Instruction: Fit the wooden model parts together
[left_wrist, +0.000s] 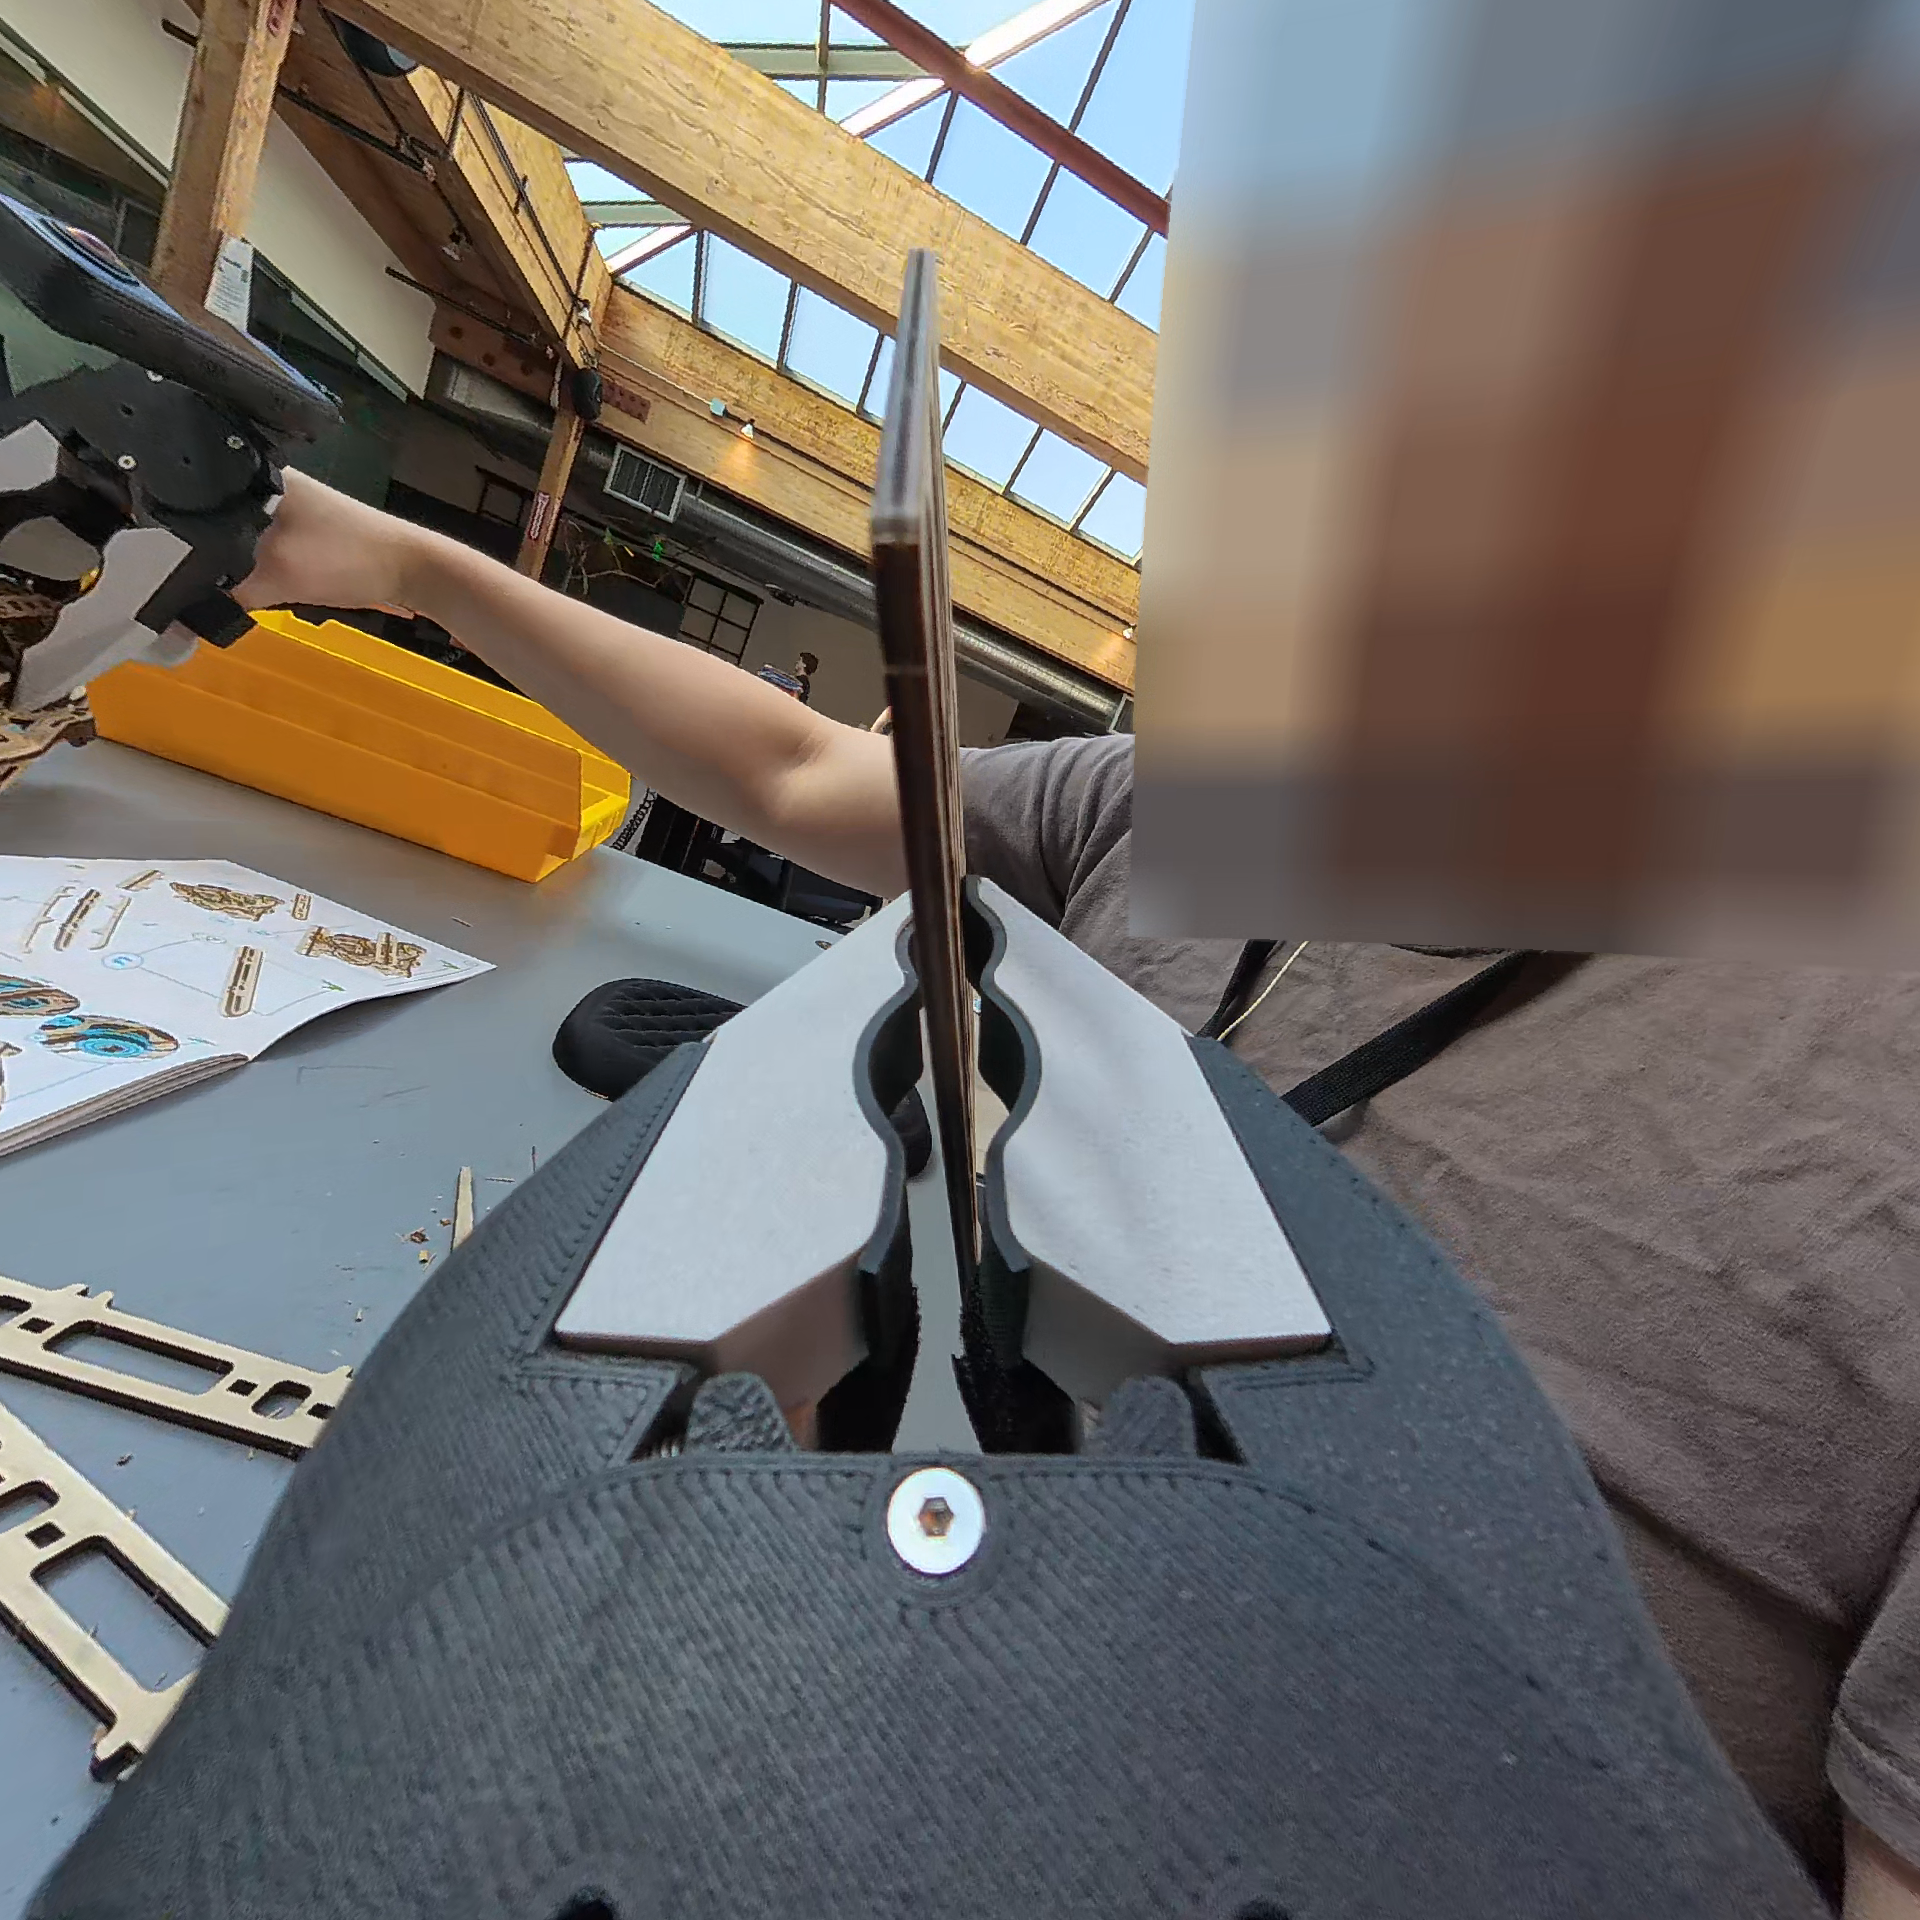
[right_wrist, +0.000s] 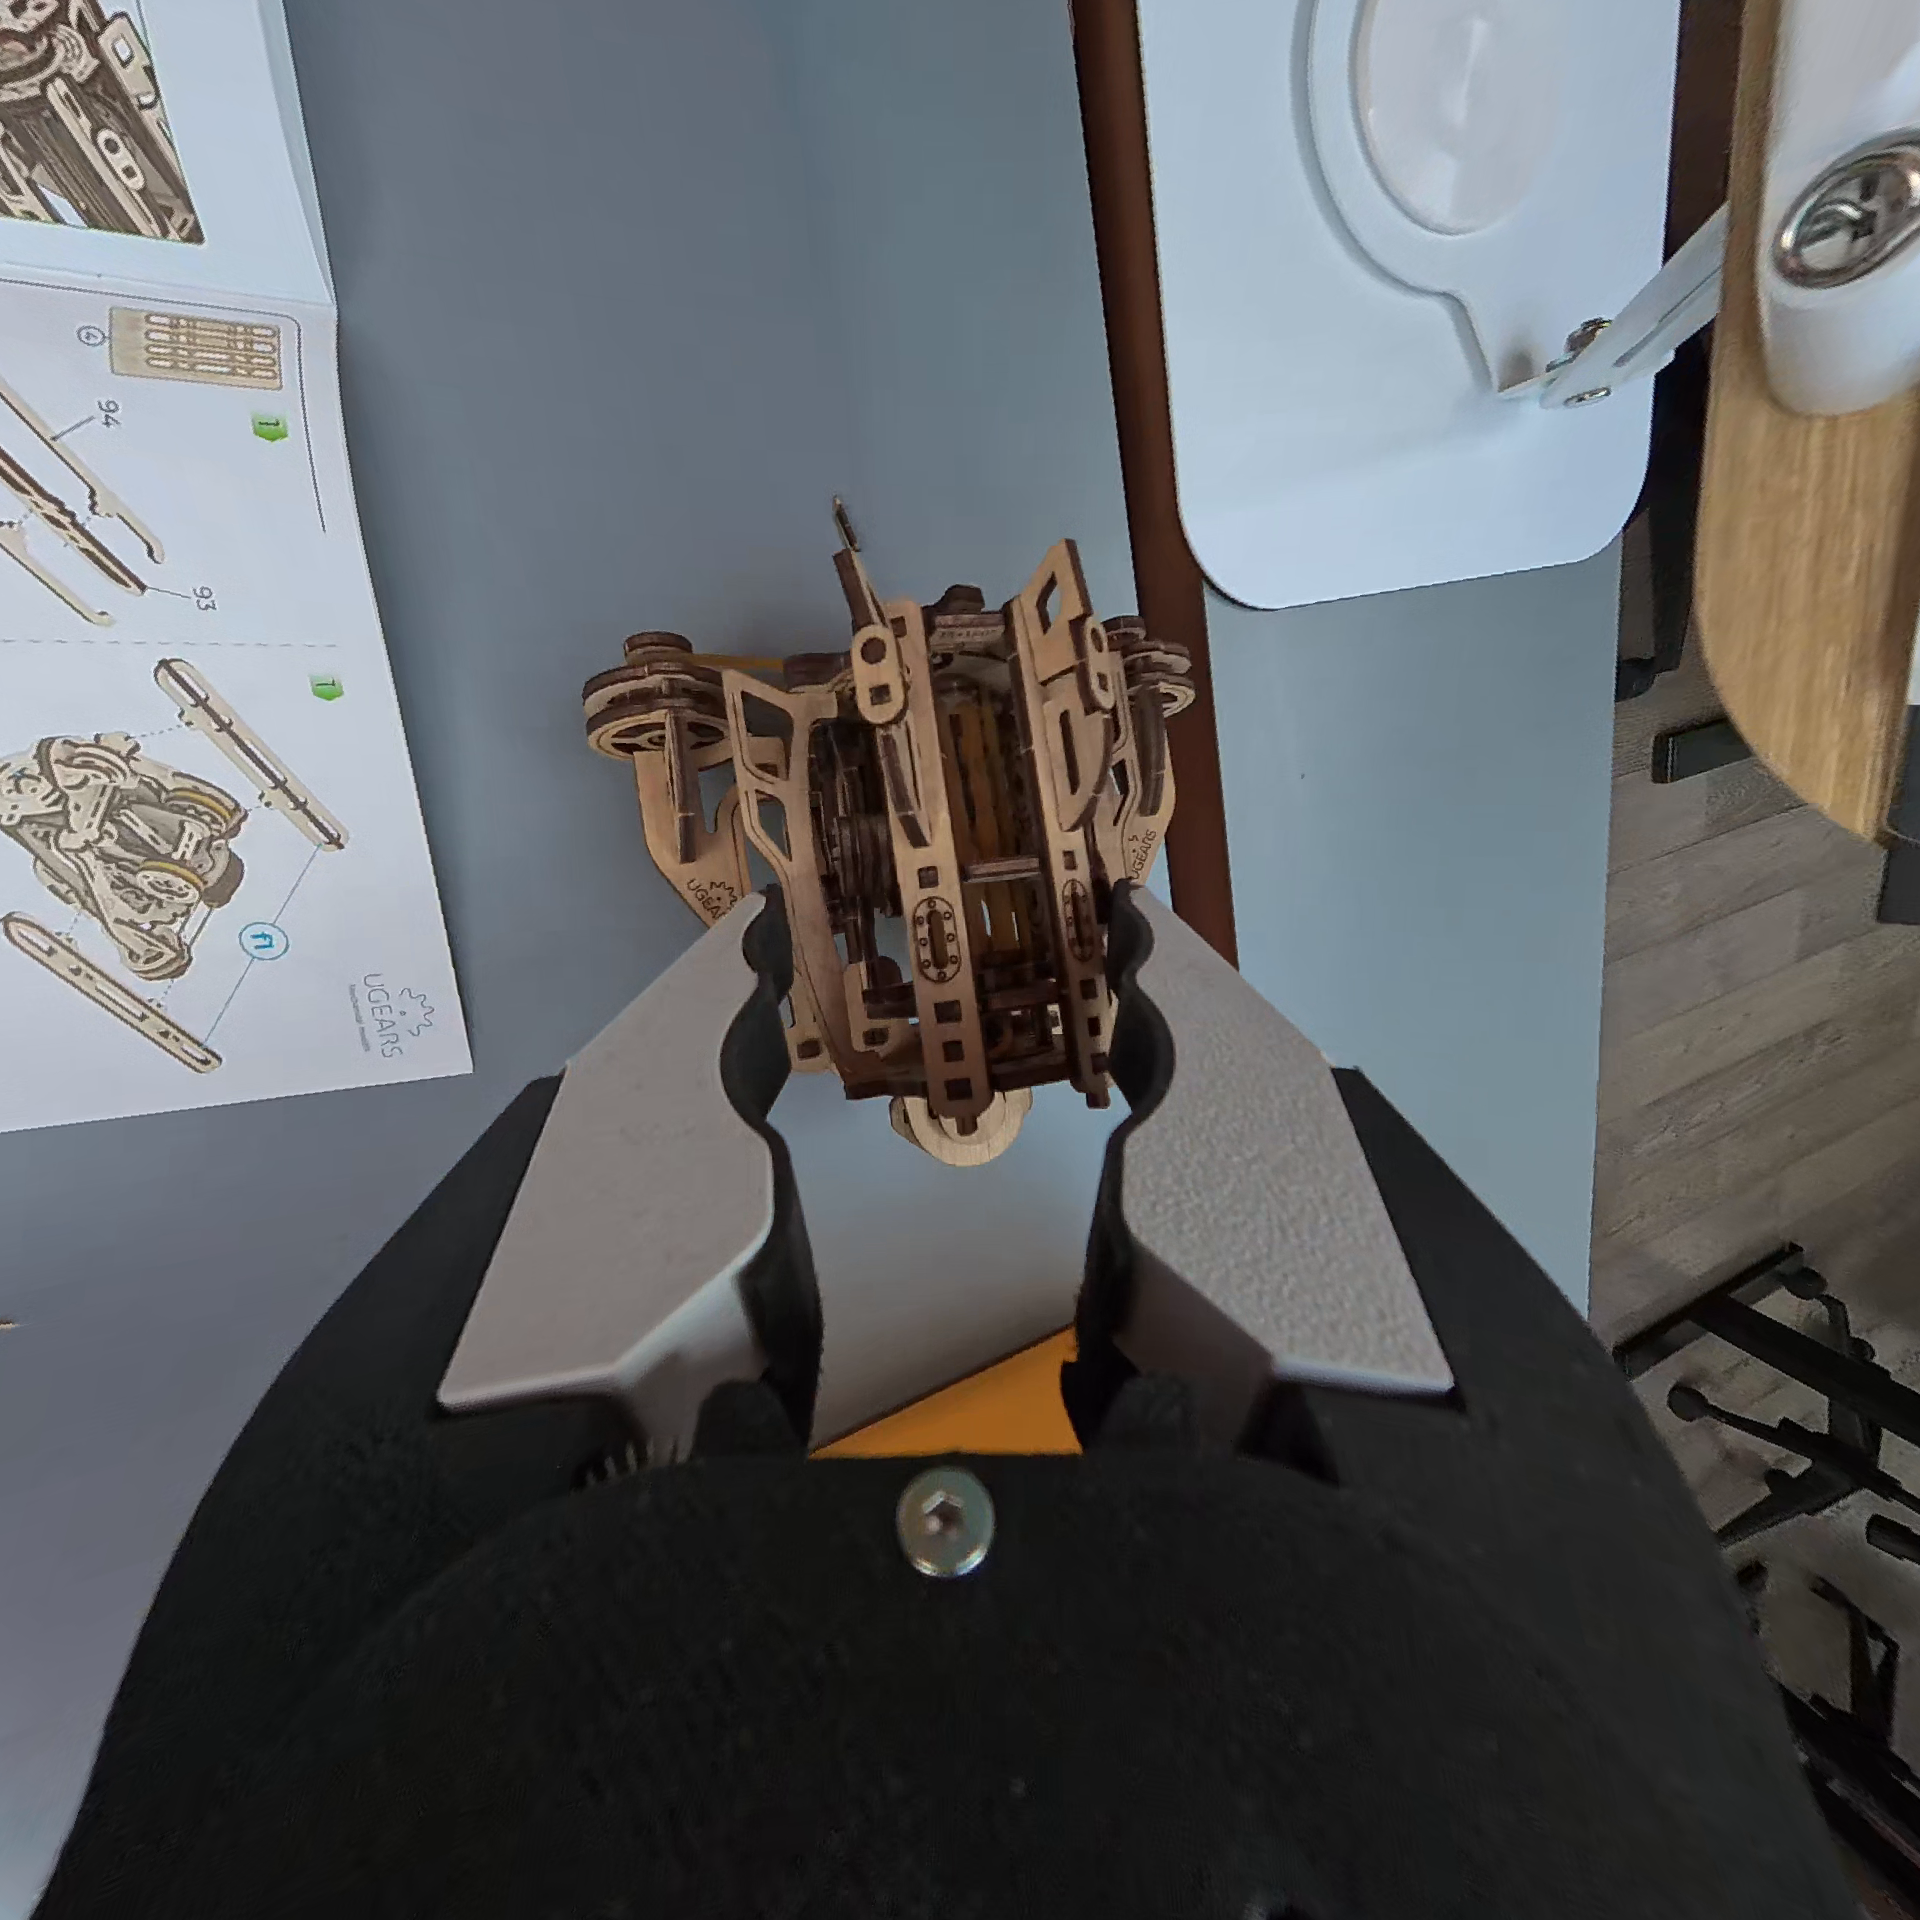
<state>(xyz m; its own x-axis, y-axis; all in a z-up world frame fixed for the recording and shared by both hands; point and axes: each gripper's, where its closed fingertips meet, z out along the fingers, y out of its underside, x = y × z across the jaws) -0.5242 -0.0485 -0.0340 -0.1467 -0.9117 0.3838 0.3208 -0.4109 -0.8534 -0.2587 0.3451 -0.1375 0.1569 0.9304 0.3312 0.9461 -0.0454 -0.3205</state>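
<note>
Left wrist view, beside the instruction booklet: the left gripper is gripping a thin wooden part edge-on, probably to keep it ready for slotting.
Left jaws: nearly closed, pinching that part between both pads.
Right wrist view, right of the instruction booklet: the right gripper is bracing the wooden model on the table.
Right jaws: moderately spread, 2 fingertips touching the model's sides.
</note>
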